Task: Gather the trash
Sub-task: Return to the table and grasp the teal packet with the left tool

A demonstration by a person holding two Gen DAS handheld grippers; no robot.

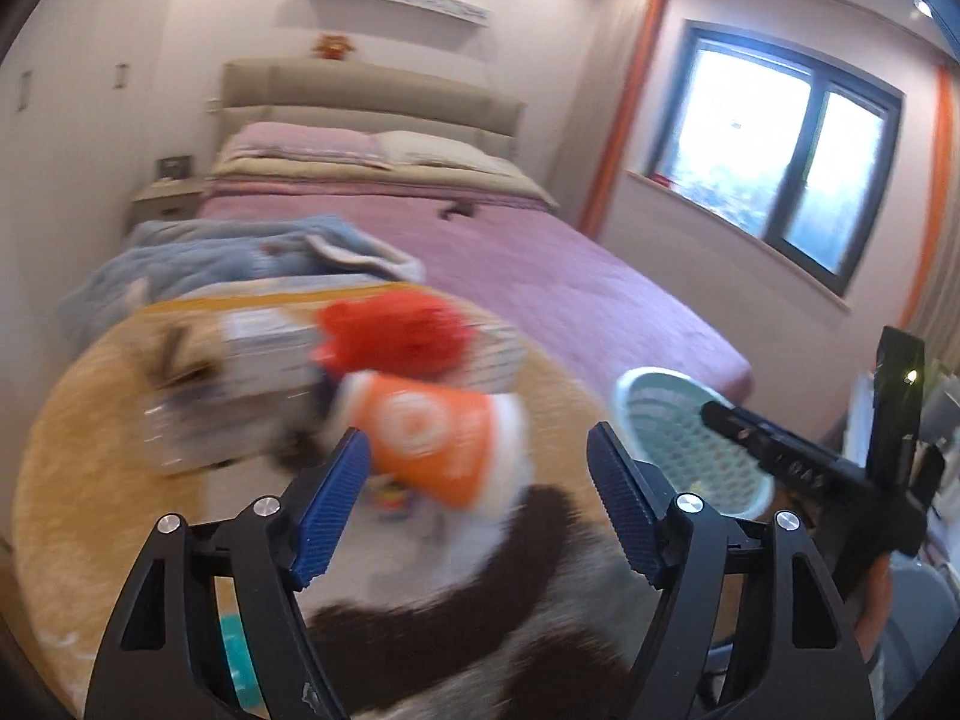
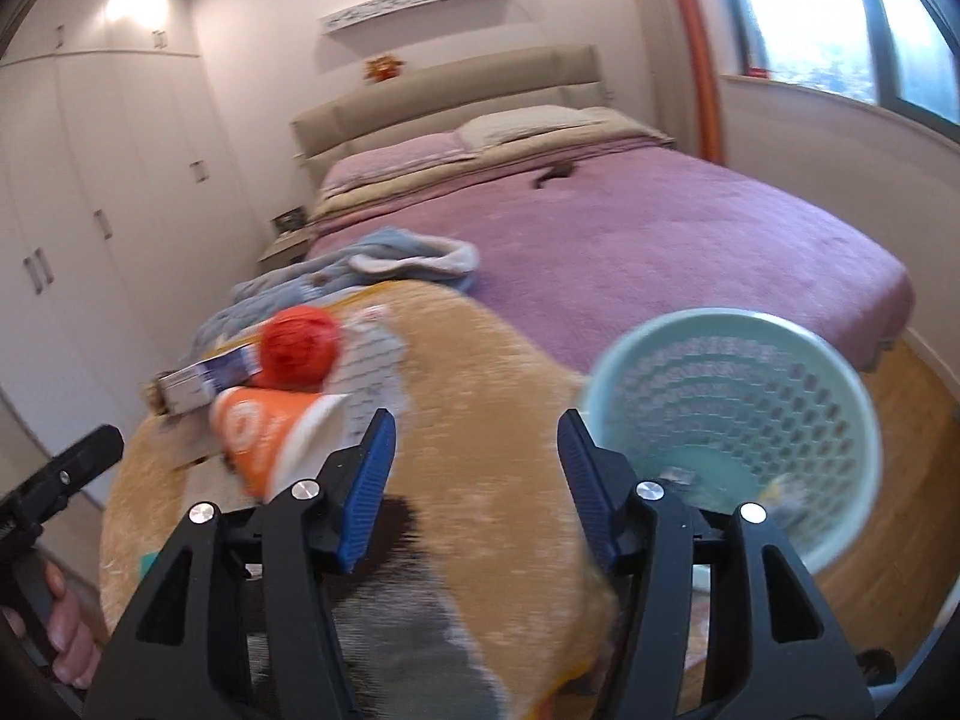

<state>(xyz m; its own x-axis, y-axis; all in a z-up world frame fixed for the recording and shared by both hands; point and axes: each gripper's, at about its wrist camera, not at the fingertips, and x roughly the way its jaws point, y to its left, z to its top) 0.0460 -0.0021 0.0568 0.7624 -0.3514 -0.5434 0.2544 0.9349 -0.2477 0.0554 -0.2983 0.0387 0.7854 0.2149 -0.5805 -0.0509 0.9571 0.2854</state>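
Fingers [image 1: 354, 468] of both grippers apart, empty; trash pile [image 1: 336, 384] blurred.

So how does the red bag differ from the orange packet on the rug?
The red bag is crumpled into a plain, roundish ball; the orange packet is longer and flatter. The red bag is one solid colour, while the orange packet has a white round logo and white ends. The red bag lies farther from the cameras, the orange packet nearer, just in front of it. Both lie on the tan rug, outside the basket.
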